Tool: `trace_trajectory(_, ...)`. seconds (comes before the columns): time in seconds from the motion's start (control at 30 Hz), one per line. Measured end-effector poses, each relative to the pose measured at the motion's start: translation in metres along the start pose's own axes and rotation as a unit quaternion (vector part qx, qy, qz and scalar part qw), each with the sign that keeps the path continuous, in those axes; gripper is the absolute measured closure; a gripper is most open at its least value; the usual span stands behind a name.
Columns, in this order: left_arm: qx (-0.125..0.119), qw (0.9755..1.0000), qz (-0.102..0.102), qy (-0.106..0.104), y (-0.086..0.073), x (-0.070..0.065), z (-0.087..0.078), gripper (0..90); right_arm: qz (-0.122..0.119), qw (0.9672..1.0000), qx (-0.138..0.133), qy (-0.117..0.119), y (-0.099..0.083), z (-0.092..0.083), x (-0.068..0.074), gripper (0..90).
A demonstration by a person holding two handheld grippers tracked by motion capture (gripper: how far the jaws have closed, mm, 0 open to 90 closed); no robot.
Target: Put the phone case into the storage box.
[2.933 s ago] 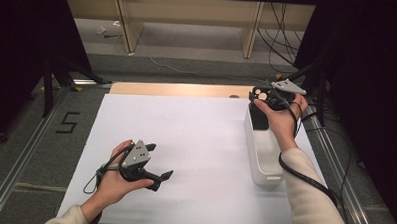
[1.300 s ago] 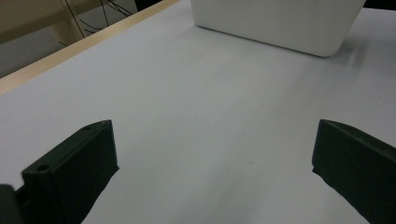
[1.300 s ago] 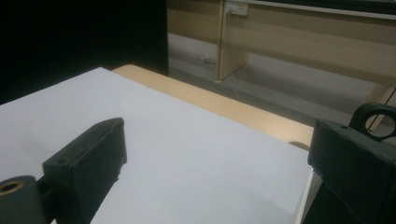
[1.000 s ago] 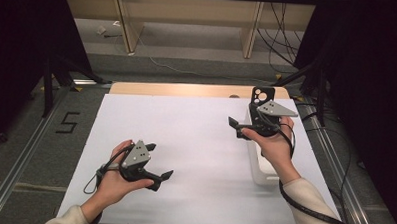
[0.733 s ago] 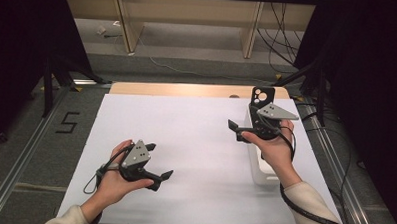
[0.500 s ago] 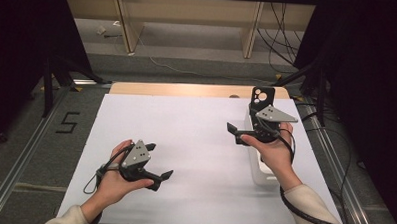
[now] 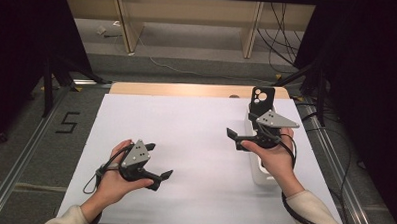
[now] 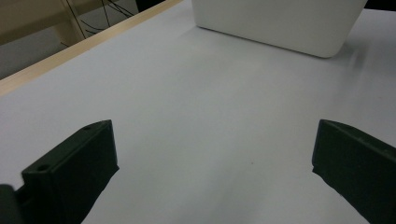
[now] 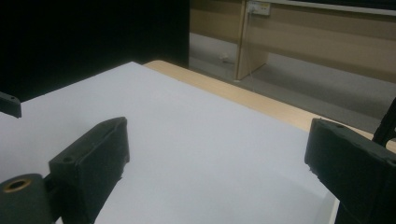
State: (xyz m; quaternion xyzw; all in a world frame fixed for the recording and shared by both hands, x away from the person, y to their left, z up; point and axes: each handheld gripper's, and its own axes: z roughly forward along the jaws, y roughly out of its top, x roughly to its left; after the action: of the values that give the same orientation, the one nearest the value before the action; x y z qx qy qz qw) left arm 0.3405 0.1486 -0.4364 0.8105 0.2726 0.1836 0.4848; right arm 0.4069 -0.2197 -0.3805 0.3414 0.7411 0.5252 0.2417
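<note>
White bin [image 7: 260,169]: long axis runs near to far along the right edge of the white sheet [image 7: 195,142], open side up. A black phone case [image 7: 262,100] stands upright at the bin's far end, camera holes uppermost. My left gripper [image 7: 157,163], jaws spread and empty, is well left of the bin and low on the sheet. My right gripper [image 7: 242,128], jaws spread and empty, has come from over the bin's far end to just left of the bin.
</note>
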Motion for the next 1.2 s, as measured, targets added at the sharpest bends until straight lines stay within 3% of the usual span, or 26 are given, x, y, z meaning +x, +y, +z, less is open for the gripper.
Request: trace_trajectory(1.2,-0.001,1.0000,-0.001,0.001,0.000,0.001,-0.001,0.0,-0.016,0.9991,0.001,0.041,-0.027,-0.032,0.015,9.6)
